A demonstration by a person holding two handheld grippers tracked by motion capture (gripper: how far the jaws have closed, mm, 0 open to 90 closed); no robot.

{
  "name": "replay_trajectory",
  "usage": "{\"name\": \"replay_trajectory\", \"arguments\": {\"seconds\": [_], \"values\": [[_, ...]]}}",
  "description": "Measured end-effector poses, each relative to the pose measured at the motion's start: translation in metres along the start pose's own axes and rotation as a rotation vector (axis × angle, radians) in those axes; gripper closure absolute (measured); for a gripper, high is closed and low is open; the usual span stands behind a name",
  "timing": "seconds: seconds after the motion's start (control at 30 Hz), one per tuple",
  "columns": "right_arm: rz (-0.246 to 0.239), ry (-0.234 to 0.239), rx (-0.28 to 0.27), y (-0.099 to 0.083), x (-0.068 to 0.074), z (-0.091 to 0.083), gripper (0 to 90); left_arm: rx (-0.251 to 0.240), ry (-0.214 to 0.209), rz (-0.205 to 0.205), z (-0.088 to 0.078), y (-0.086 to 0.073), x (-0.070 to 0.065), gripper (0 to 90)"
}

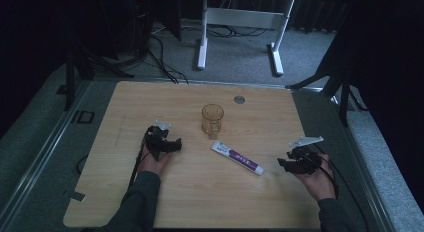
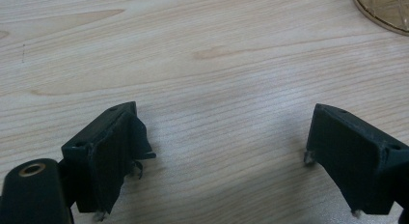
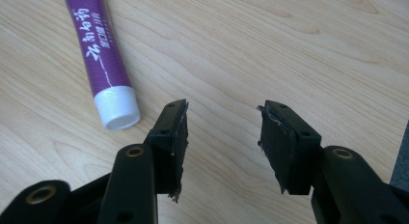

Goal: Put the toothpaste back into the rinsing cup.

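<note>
R gripper (image 3: 222, 132) released, toothpaste tube (image 3: 103, 60) top cut off (cap near jaw); L gripper (image 2: 222, 151) released, glass (image 2: 383, 11) mostly cropped.

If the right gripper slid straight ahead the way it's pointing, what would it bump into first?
Probably the toothpaste tube. The right gripper stands open with bare table between its jaws; the tube's white cap lies just left of its line, so it might narrowly miss.
</note>
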State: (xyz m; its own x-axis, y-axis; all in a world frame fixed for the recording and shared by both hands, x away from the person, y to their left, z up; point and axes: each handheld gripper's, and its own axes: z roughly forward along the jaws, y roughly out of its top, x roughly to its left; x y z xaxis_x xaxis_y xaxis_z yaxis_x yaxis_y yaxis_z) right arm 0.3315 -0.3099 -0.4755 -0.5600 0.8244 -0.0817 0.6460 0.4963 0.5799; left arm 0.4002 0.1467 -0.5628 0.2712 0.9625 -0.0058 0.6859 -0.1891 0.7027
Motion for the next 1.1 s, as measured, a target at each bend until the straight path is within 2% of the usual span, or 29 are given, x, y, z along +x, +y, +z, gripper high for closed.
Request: {"name": "replay_trajectory", "arguments": {"seconds": [0.47,0.83,1.1], "values": [[-0.038,0.009,0.038,0.012,0.003,-0.003,51.1,0.0,0.001,0.0,0.0,0.0,0.0,11.6],[-0.076,0.019,0.076,0.025,0.009,0.001,50.8,0.0,0.001,0.0,0.0,0.0,0.0,11.6],[-0.091,0.036,0.078,0.032,0.013,0.006,50.1,0.0,0.001,-0.001,0.0,0.0,0.0,11.6]]}}
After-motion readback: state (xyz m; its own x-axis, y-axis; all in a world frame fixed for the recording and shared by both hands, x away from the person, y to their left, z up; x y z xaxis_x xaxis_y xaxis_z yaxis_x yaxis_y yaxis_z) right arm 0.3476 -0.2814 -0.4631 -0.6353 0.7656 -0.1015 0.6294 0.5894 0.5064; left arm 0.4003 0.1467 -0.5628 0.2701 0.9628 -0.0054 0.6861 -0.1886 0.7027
